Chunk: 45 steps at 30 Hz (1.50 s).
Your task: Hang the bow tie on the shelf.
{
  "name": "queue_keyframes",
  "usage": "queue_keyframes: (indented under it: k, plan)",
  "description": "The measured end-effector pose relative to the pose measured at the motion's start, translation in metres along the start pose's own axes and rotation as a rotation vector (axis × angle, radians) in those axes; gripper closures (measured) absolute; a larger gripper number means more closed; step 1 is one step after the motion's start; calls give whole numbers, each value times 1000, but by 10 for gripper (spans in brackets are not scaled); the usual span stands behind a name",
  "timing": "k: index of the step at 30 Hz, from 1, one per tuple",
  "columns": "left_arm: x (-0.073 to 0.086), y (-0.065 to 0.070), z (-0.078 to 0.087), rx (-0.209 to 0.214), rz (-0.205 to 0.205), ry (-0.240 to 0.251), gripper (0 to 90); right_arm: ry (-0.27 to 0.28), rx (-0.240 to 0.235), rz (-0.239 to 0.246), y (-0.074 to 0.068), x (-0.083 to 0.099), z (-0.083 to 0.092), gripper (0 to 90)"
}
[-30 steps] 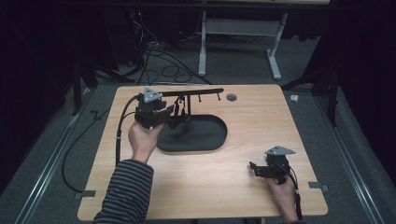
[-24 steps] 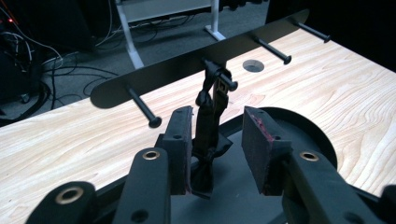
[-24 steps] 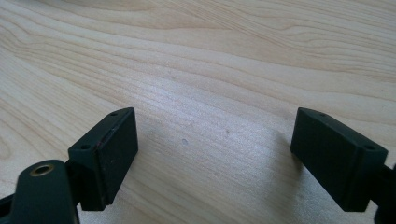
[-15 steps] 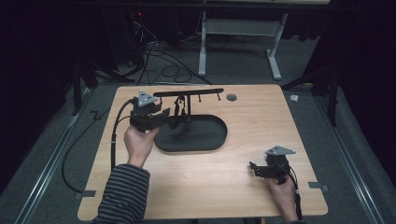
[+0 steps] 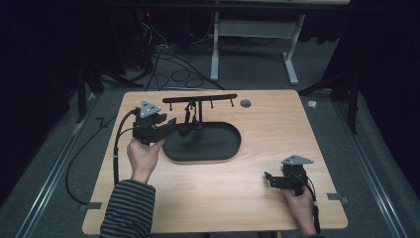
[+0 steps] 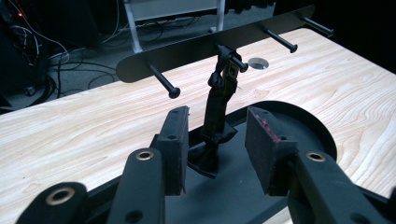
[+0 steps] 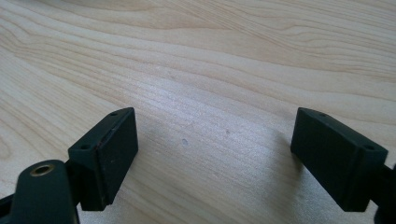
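Note:
A black rack (image 5: 199, 98) with several pegs stands at the back of a black oval tray (image 5: 218, 144) on the wooden table. A black strap-like item (image 5: 189, 118) hangs from a middle peg, and its lower end rests on the tray. My left gripper (image 5: 171, 128) is at the tray's left end, pointing at the item. In the left gripper view the item (image 6: 219, 100) hangs just past the open left gripper (image 6: 218, 116), which holds nothing. My right gripper (image 5: 270, 179) rests low at the front right of the table. The right gripper (image 7: 215, 135) is wide open over bare wood.
A round grey grommet (image 5: 245, 103) sits in the table behind the rack. The left gripper's cable (image 5: 116, 148) loops off the table's left side. Table legs and floor cables (image 5: 168, 59) lie beyond the far edge.
My left gripper has drawn back a little from the rack, toward the left and the near side. The right gripper has stayed in place.

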State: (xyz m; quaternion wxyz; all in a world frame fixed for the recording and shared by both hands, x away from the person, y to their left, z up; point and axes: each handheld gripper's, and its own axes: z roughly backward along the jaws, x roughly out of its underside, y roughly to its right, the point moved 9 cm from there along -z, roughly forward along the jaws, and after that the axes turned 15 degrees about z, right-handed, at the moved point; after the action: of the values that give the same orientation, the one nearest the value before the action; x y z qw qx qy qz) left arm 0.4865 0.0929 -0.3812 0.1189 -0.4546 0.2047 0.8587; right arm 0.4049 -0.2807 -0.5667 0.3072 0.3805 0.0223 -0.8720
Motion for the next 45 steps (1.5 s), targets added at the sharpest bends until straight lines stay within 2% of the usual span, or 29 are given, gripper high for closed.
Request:
queue_keyframes:
  k: [13,28,45]
  plan:
    - [8,3,15,15,7,13,580,0,0,0,0,0,0,160]
    - [20,-1,29,2,-7,14,572,0,0,0,0,0,0,160]
    - [30,-6,45,31,36,23,552,1,1,2,0,0,0,160]
